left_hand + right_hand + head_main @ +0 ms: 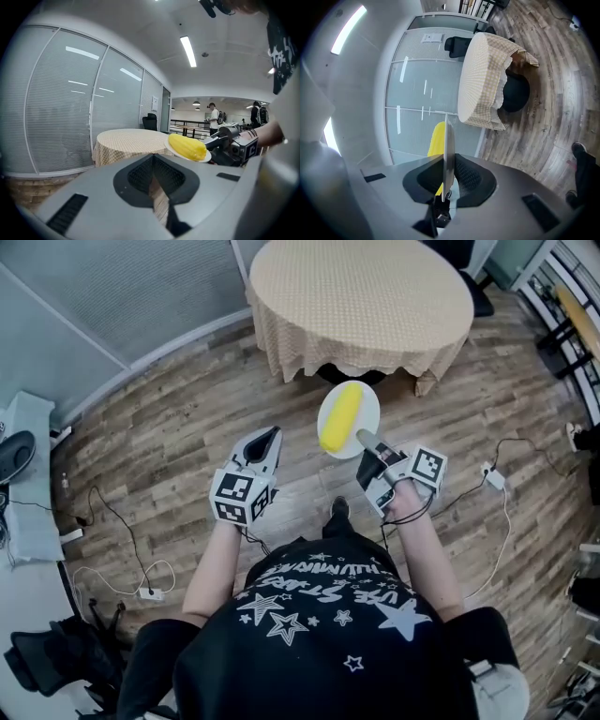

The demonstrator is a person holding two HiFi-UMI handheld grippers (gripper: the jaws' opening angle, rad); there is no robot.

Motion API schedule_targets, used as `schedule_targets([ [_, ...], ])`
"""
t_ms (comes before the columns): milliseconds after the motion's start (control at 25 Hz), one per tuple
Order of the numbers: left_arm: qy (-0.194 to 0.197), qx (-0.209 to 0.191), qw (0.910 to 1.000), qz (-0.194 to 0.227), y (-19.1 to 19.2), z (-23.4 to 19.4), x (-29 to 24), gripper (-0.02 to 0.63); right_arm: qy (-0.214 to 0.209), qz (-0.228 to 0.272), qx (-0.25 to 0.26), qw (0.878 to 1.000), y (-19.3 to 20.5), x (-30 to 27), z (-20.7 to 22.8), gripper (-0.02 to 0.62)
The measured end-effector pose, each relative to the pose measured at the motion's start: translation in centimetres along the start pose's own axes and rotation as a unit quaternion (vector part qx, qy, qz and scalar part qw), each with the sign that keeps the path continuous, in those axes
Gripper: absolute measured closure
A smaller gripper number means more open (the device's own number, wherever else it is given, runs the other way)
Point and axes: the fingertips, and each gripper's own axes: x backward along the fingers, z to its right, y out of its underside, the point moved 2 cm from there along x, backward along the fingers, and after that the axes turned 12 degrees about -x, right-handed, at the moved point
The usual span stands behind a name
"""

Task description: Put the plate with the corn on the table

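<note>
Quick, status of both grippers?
Left gripper: shut, nothing in it.
Right gripper: shut on the rim of the plate, corn lying on it.

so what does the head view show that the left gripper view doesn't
Only the head view: the person's black star-print shirt, white cables and the left gripper seen from outside. Only the left gripper view: a ceiling strip light, window blinds, distant people, and its own jaws together on nothing. Both: the round table with a beige checked cloth, and the right gripper clamped on the rim of the white round plate carrying the yellow corn cob.
</note>
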Motion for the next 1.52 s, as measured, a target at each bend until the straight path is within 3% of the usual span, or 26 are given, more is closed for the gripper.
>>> schedule_targets([
  [600, -0.035, 0.005, 0.9993, -0.008, -2.8, 0.5, -8.6, 0.598, -0.013, -0.050, -0.007, 0.999, -9.6, -2.7, -1.2, 0.546],
  [920, -0.048, 0.020, 0.9985, -0.020, -2.9, 0.8, -11.0, 0.598, -0.017, -0.065, -0.006, 0.998, -12.9, -4.2, -1.3, 0.546],
  [1200, -0.044, 0.022, 0.9983, -0.031, -2.0, -1.8, -13.3, 0.598, -0.022, -0.060, -0.002, 0.998, -14.9, -6.4, -0.9, 0.546],
  [1520, -0.008, 0.030, 0.9989, -0.036, -1.9, -8.3, -21.6, 0.598, -0.006, -0.035, -0.001, 0.999, -20.3, -12.4, -1.2, 0.546],
])
